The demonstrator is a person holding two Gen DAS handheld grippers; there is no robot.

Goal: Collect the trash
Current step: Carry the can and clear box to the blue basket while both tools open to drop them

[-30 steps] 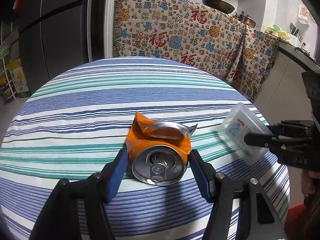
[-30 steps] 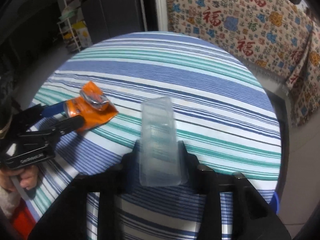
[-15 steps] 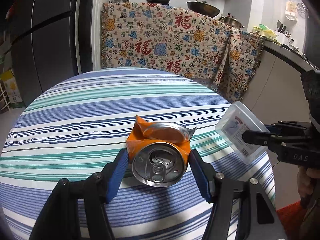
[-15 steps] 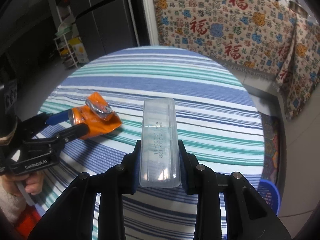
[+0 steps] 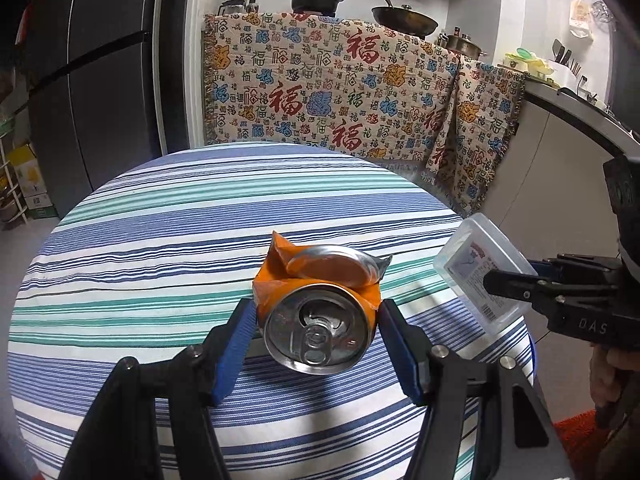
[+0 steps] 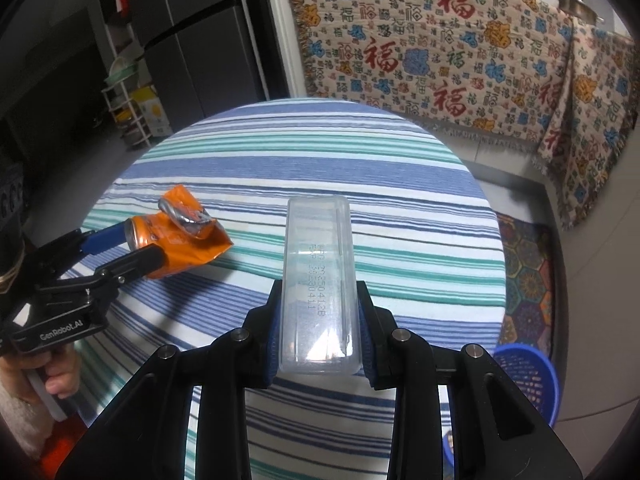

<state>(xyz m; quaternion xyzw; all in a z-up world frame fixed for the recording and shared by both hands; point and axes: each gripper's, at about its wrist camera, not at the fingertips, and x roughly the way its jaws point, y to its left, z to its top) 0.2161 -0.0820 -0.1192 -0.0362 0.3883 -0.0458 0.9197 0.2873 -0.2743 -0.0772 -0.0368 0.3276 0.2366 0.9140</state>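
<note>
My left gripper [image 5: 316,316] is shut on a crushed orange can [image 5: 320,304], held above the striped round table [image 5: 200,240]. The can's silver top faces the camera. In the right wrist view the can [image 6: 180,240] and the left gripper [image 6: 120,248] show at the left. My right gripper [image 6: 318,300] is shut on a clear plastic box [image 6: 318,272], held above the table's near right side. In the left wrist view the box [image 5: 480,276] and right gripper [image 5: 516,284] show at the right.
A blue mesh basket [image 6: 528,376] stands on the floor right of the table. A patterned cloth [image 5: 340,100] drapes the counter behind, with pots on top. A dark fridge [image 5: 88,80] stands at the back left. A patterned mat [image 6: 528,272] lies on the floor.
Both grippers have risen and pulled back from the table with their loads. The table looks smaller and the blue basket has come into the right wrist view.
</note>
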